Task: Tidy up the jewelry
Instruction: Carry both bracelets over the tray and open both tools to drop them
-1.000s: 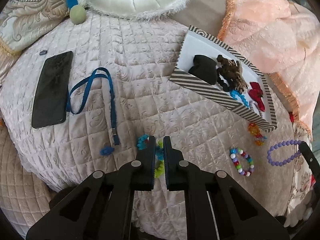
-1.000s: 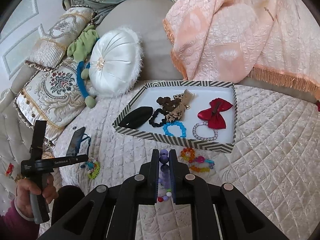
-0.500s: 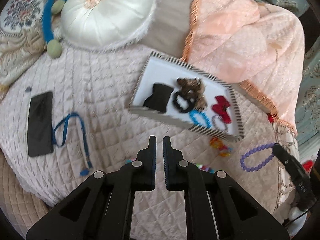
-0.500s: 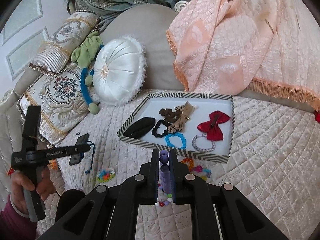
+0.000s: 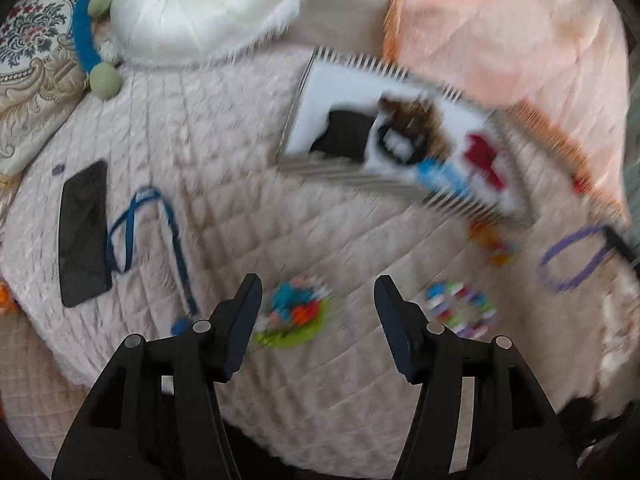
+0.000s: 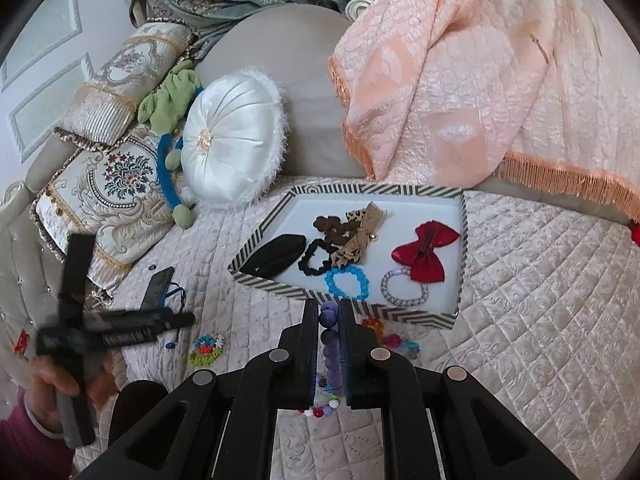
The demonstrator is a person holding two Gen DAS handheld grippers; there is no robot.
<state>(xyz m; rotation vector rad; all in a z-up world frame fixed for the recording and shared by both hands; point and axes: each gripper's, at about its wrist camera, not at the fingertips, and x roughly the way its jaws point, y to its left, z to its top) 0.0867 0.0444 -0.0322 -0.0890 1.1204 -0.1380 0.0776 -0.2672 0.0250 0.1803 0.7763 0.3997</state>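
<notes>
Purple beads (image 6: 329,342) are pinched by the right gripper (image 6: 329,312); the left gripper (image 5: 318,300), opening, is held empty above a bracelet (image 5: 296,312).

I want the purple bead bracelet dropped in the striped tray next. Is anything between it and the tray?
Nothing visible blocks it. The right gripper is shut on the purple bead bracelet just short of the striped tray, whose low near wall must be cleared; other bracelets already lie just inside it.
</notes>
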